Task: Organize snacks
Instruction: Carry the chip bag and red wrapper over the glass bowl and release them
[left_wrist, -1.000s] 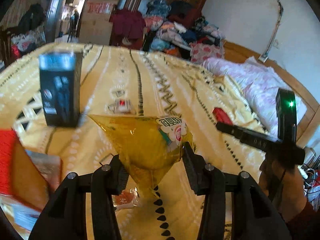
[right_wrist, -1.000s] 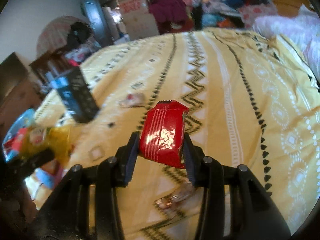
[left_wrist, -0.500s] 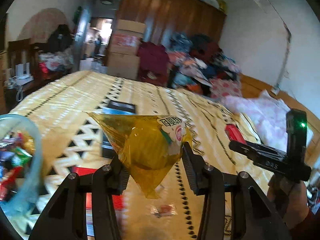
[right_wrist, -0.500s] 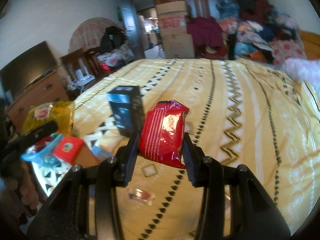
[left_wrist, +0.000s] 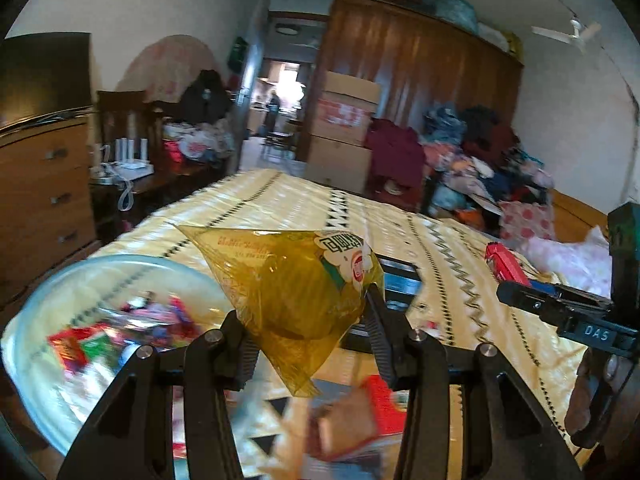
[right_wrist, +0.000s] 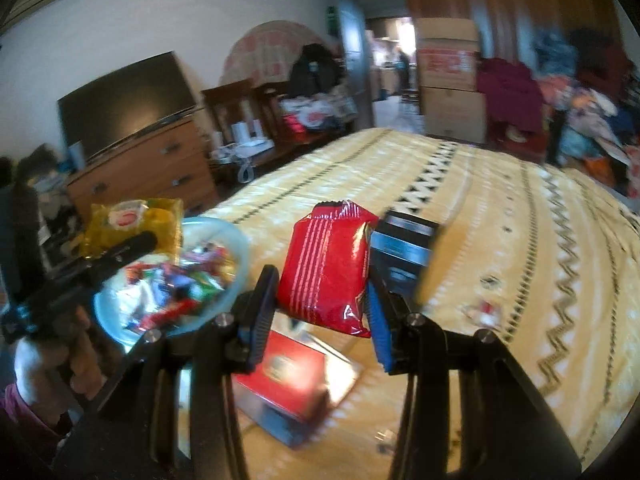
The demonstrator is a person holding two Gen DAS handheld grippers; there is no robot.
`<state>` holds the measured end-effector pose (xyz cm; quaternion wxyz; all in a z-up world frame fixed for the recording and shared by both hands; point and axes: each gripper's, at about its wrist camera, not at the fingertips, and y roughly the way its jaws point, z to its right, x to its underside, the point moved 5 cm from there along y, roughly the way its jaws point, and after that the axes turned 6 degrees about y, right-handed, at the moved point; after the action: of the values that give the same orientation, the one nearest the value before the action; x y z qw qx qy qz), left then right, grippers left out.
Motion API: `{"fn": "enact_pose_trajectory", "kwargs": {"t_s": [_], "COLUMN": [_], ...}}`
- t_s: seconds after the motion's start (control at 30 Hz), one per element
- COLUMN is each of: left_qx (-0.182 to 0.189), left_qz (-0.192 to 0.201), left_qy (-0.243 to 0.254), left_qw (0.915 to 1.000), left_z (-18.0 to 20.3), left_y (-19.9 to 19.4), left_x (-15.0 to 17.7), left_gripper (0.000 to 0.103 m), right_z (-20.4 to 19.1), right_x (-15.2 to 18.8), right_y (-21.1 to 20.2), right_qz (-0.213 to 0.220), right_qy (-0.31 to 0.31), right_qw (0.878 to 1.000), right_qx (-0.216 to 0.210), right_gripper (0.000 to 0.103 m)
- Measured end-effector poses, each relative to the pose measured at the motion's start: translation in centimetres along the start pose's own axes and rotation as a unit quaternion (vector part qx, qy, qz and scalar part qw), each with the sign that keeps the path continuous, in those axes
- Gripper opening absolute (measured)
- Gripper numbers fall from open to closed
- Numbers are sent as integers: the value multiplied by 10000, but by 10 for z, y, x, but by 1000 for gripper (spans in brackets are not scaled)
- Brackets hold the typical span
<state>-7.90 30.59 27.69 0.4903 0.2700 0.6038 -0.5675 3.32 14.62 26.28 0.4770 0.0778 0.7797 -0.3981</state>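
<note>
From the left wrist view, your left gripper [left_wrist: 308,322] is clamped on a yellow snack packet [left_wrist: 296,280], its jaws pinching the lower half while the top fans out above them. The clear bowl [left_wrist: 36,364] sits low on the left, already holding a heap of small wrapped sweets, so part of the sorting looks done — this packet is in the air beside the bowl's rim, not over its middle yet. A black box [left_wrist: 396,276] stands on the bedspread [left_wrist: 460,240] just behind the packet, and a red box [left_wrist: 380,400] lies blurred beneath the jaws. Off to the right you can see your right gripper [left_wrist: 516,276] carrying something red.

From the right wrist view, that gripper [right_wrist: 324,300] has a firm hold on a red snack packet [right_wrist: 328,268], gripped at both long edges and standing upright between the pads. The bowl [right_wrist: 236,252] is to its left, near but not beneath it. The left gripper [right_wrist: 136,246] hovers at the bowl's far edge with the yellow packet [right_wrist: 132,224]. One small wrapped sweet [right_wrist: 486,308] is loose on the bedspread [right_wrist: 520,220] to the right, the red box [right_wrist: 292,372] lies flat below, and the black box [right_wrist: 404,248] stands behind — I'd judge two packets are left to drop in, and then those strays.
</note>
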Motion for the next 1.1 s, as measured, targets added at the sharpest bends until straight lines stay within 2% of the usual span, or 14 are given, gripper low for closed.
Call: {"fn": "enact_pose_trajectory", "kwargs": {"t_s": [0.3,0.43,1.1], "left_qx": [-490,-668,-975], "left_qz": [-88,-162,-572], "left_qy": [-299,-451,-1002], "left_qw": [9983,9966,9885], "left_z": [-88,-120,-190], "left_y": [-5,-3,22], "left_x": [3,7,23], "left_gripper": [48,48,48], "right_z": [-90,-112,-180], "right_x": [-18,-20,-22], "right_y": [57,76,145], "right_qz": [-392,-592,-1404], "right_qy": [-422,-412,-549], "right_qw": [9960,9933,9808], "right_qx": [-677,-906,-1235], "right_gripper": [43,43,43]}}
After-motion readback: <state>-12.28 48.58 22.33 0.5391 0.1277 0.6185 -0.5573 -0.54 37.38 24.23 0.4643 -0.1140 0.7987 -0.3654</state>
